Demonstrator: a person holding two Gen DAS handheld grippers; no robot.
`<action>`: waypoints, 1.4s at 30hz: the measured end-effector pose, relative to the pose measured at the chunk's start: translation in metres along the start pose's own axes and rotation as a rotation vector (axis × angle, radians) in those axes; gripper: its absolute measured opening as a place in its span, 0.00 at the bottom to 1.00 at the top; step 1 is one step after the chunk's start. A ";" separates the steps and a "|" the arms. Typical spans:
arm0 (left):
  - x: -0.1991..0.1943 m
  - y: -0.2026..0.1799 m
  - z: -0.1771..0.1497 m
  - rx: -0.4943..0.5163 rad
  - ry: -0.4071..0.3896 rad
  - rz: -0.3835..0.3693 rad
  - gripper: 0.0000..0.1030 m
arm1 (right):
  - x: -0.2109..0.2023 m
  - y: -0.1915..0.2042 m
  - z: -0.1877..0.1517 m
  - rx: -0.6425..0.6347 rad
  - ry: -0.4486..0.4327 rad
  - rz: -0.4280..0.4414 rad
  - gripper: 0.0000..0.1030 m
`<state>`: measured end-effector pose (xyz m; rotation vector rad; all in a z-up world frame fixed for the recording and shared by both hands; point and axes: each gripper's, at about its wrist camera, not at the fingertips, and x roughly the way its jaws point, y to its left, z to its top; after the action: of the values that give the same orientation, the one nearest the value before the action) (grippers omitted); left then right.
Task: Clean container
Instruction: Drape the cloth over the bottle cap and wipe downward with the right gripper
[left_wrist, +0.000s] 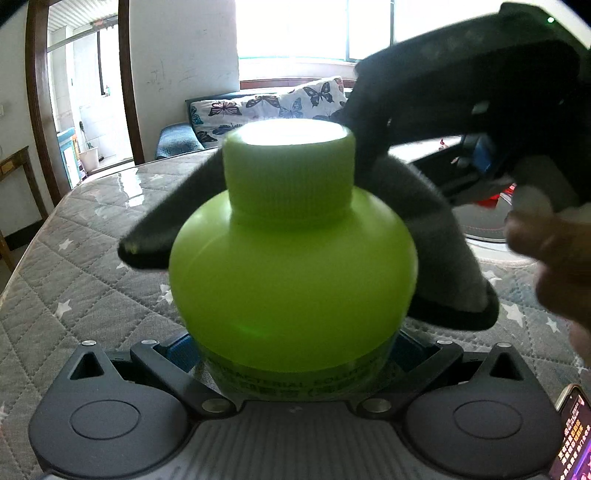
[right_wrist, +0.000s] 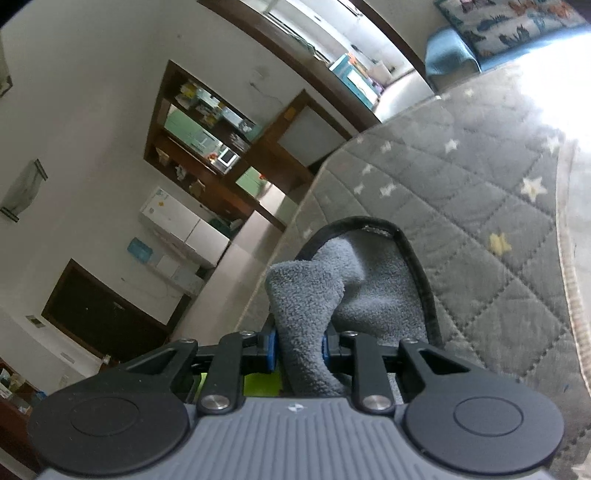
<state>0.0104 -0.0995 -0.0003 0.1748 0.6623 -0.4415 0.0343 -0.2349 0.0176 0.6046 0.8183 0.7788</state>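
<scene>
A lime-green bottle (left_wrist: 291, 266) with a ribbed green cap (left_wrist: 290, 173) fills the left wrist view, and my left gripper (left_wrist: 291, 350) is shut on its body, blue pads pressed on both sides. A grey cloth (left_wrist: 439, 236) with a dark hem drapes behind the bottle's shoulder, sticking out on both sides. The other gripper (left_wrist: 476, 147) comes in from the upper right, pinching that cloth. In the right wrist view my right gripper (right_wrist: 297, 349) is shut on the grey cloth (right_wrist: 332, 288), which folds forward; a bit of green bottle (right_wrist: 258, 384) shows below the fingers.
A grey quilted cover with white stars (left_wrist: 81, 266) lies over the table beneath. A hand (left_wrist: 550, 258) is at the right edge and a phone (left_wrist: 570, 439) sits at the bottom right. A butterfly-print sofa (left_wrist: 266, 110) stands behind; shelves (right_wrist: 207, 147) line the wall.
</scene>
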 end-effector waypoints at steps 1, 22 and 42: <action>0.000 0.000 0.000 0.000 0.000 0.000 1.00 | 0.002 -0.002 0.000 0.005 0.008 -0.001 0.21; 0.010 0.012 0.008 0.002 -0.001 -0.003 1.00 | -0.010 -0.018 -0.019 0.067 0.053 -0.008 0.19; 0.015 0.015 0.009 0.004 0.001 -0.009 1.00 | -0.035 0.001 -0.023 0.006 -0.041 0.046 0.18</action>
<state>0.0323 -0.0936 -0.0027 0.1757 0.6637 -0.4516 -0.0007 -0.2579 0.0200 0.6446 0.7721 0.8036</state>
